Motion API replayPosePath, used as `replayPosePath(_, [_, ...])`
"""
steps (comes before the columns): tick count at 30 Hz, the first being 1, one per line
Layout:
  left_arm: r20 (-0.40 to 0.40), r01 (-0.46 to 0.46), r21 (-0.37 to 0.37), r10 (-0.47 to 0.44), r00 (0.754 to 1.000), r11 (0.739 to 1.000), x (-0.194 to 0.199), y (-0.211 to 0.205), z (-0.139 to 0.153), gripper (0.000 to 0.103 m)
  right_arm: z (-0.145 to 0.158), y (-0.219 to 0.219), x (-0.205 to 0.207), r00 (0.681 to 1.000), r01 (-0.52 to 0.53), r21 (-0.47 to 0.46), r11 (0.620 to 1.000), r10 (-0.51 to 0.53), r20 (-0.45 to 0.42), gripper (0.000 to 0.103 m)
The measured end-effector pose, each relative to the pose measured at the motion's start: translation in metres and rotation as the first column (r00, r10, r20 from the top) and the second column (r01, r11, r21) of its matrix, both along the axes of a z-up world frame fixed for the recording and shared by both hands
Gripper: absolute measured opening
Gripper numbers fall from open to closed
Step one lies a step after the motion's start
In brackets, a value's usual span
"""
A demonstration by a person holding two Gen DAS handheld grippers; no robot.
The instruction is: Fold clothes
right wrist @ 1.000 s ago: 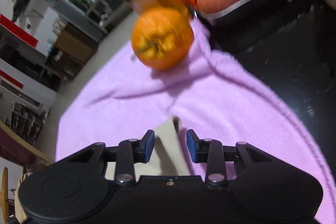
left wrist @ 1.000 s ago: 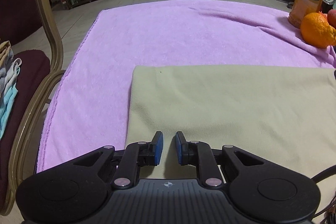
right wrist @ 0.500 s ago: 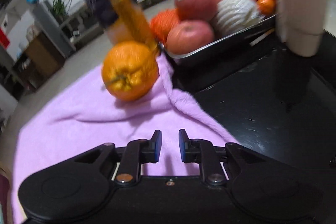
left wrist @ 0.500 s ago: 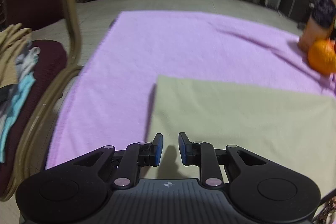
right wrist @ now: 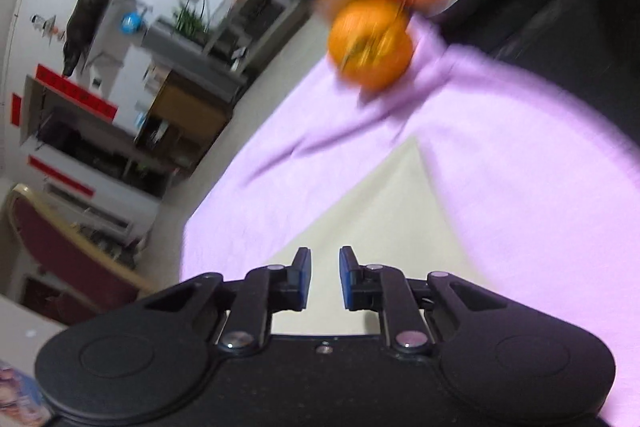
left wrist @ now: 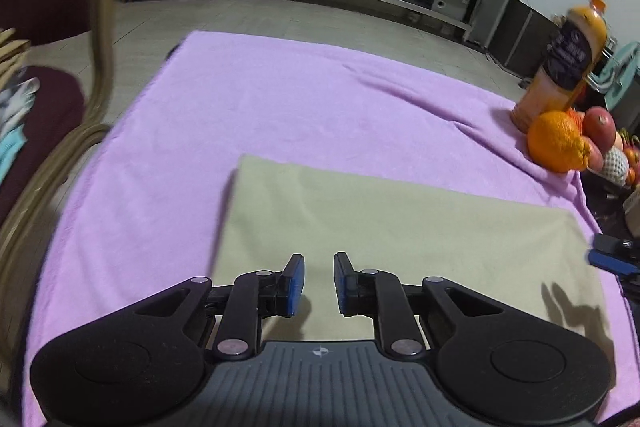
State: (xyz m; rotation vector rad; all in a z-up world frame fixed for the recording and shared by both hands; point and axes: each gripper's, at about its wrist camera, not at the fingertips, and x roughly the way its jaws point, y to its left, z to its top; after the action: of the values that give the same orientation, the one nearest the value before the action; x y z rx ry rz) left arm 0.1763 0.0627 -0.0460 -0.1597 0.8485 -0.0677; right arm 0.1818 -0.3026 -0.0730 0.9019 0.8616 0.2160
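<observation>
The beige cloth lay flat as a folded rectangle near the front edge of the purple towel that covered the table, its long axis running from the left side toward the right side. The left gripper hung over the cloth's near long edge, somewhat in from its left short edge, with the cloth stretching away in front of it and off to its right. Its jaws had just been closing a little, yet a narrow gap showed between the blue pads and nothing was in it. The right gripper hovered above the cloth's right end, pointed roughly at the far right corner (this view was blurred, so finer detail could not be read). Its jaws also stood slightly apart and held nothing. In the left wrist view its blue tip showed just off the cloth's right short edge.

Each hand seemed nearer to one end, so a fold across the long axis would probably mean carrying one short edge over to the other. The orange and juice bottle stood at the towel's far right corner, well apart from the cloth.
</observation>
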Motion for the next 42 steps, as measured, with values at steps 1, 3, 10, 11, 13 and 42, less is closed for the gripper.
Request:
replayPosePath(1, [-0.009, -0.006, 0.004, 0.006, 1.000, 1.000, 0.003, -0.001, -0.006, 0.017, -0.010, 0.005, 0.008, 0.999, -0.028, 0.032, 0.999, 0.028, -0.017, 0.017])
replayPosePath(3, [-0.028, -0.022, 0.012, 0.022, 0.999, 1.000, 0.008, -0.001, -0.019, 0.017, -0.031, 0.013, 0.019, 0.995, -0.077, 0.092, 0.993, 0.082, -0.051, 0.017])
replayPosePath(10, [-0.049, -0.165, -0.047, 0.163, 0.985, 0.985, 0.001, 0.043, -0.035, 0.013, -0.067, -0.054, -0.002, 0.984, 0.150, 0.154, 0.977, -0.133, -0.115, 0.000])
replayPosePath(11, [-0.053, -0.185, -0.063, 0.182, 0.982, 0.981, -0.002, 0.051, -0.035, 0.013, -0.069, -0.067, -0.011, 0.976, 0.204, 0.163, 0.965, -0.187, -0.115, 0.000])
replayPosePath(13, [-0.053, -0.220, -0.054, 0.218, 0.975, 0.974, -0.012, 0.062, -0.031, 0.012, -0.068, -0.085, -0.028, 0.945, 0.313, 0.128, 0.941, -0.296, -0.137, 0.001])
replayPosePath(42, [-0.033, -0.242, 0.107, 0.247, 0.969, 0.964, -0.076, 0.061, -0.014, 0.014, -0.050, -0.083, -0.091, 0.900, 0.427, -0.023, 0.904, -0.427, -0.092, 0.006])
